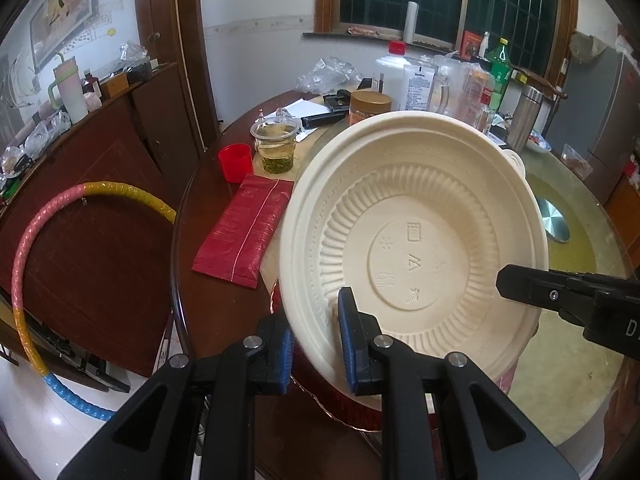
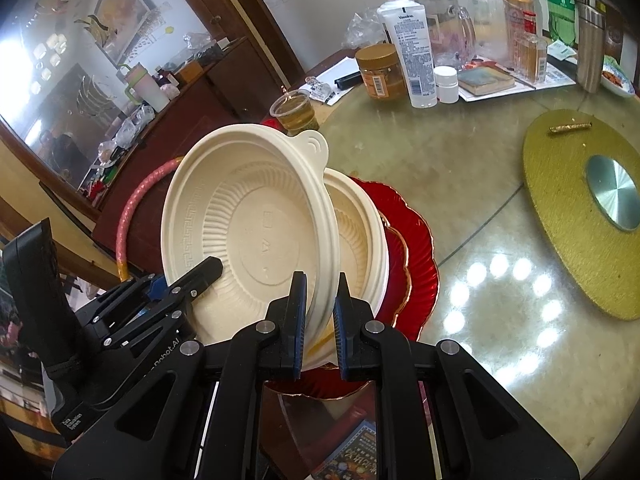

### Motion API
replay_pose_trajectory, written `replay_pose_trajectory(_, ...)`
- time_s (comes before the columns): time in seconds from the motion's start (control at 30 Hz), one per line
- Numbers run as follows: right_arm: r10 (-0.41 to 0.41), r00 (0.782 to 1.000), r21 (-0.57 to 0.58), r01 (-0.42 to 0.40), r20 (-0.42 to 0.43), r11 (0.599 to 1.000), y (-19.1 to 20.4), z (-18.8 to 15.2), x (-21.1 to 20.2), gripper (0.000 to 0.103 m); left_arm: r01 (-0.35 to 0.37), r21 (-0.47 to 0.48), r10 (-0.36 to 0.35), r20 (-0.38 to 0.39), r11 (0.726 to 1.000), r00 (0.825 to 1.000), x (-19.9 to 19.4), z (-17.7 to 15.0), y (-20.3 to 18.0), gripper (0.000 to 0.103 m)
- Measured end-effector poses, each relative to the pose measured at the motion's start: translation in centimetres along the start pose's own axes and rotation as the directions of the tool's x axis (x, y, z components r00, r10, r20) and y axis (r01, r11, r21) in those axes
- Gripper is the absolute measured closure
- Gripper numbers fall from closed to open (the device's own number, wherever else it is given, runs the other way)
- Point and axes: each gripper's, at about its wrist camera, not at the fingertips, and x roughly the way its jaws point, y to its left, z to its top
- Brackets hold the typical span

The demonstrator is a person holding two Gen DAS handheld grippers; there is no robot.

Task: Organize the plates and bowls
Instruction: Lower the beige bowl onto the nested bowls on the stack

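A cream disposable bowl (image 1: 412,240) hangs tilted on edge, its ribbed underside towards both cameras. My left gripper (image 1: 316,348) is shut on its lower left rim. My right gripper (image 2: 319,320) is shut on the opposite rim of the same bowl (image 2: 248,216). A finger (image 1: 520,286) of the right gripper shows against the bowl in the left wrist view. The left gripper (image 2: 188,280) appears at the bowl's left edge in the right wrist view. Just behind, a second cream bowl (image 2: 360,232) rests upright on stacked red scalloped plates (image 2: 416,248).
A red pouch (image 1: 240,236), red cup (image 1: 235,162) and plastic cup of tea (image 1: 276,148) lie left of the bowls. Jars, bottles and a jug crowd the table's far side (image 2: 420,40). A gold turntable mat (image 2: 560,220) lies right. A hoop (image 1: 28,240) leans beside the table.
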Motion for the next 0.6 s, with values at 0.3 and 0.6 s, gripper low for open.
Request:
replay_pose_trajectory(0.3,0.026,0.999,0.024,-0.025,-0.023,0.999,-0.59,0.4,0.05,0.091,-0.007,0.011,0.007,-0.012,1.0,1.0,0.09,0.2,-0.1,0.082)
replay_pose_trajectory(0.6,0.061,0.998,0.053,-0.06,-0.029,0.997,-1.08,0.7,0.03,0.091,-0.014,0.003,0.015,-0.015,1.0,1.0,0.33,0.57,-0.1,0.081)
